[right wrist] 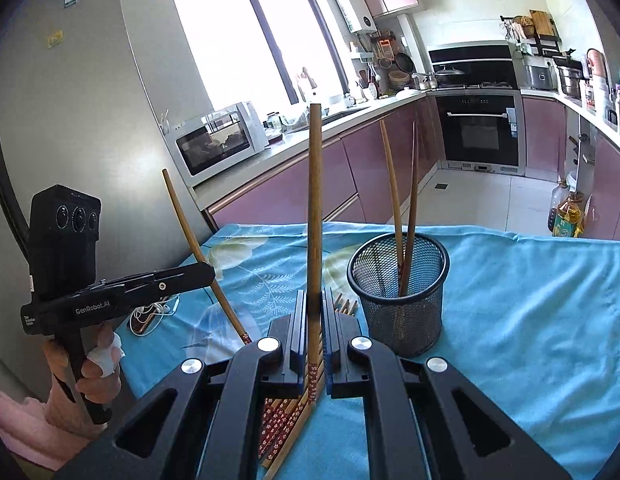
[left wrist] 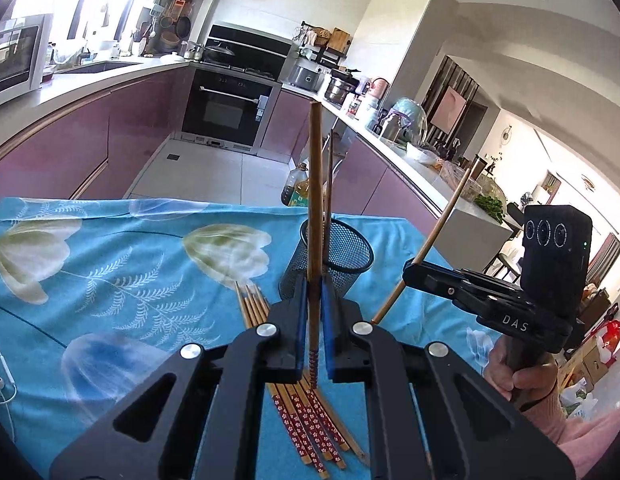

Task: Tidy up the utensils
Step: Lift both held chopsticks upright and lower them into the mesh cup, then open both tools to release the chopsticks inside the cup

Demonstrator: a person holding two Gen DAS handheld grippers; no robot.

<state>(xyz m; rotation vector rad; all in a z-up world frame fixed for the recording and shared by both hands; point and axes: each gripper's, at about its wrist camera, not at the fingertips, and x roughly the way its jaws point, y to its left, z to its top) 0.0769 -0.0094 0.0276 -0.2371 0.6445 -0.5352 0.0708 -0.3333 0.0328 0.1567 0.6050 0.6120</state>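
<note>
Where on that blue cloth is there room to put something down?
Bare tablecloth right of the mesh holder, and a wide stretch left of the loose chopsticks. It is crowded around the chopsticks, both grippers and the earphones.

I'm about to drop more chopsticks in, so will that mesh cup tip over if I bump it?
Probably, if bumped hard. The mesh cup looks thin and light, and stands loose on a soft cloth. Its two chopsticks rise far above the rim, leaning, so a knock up high could lever it over.
</note>
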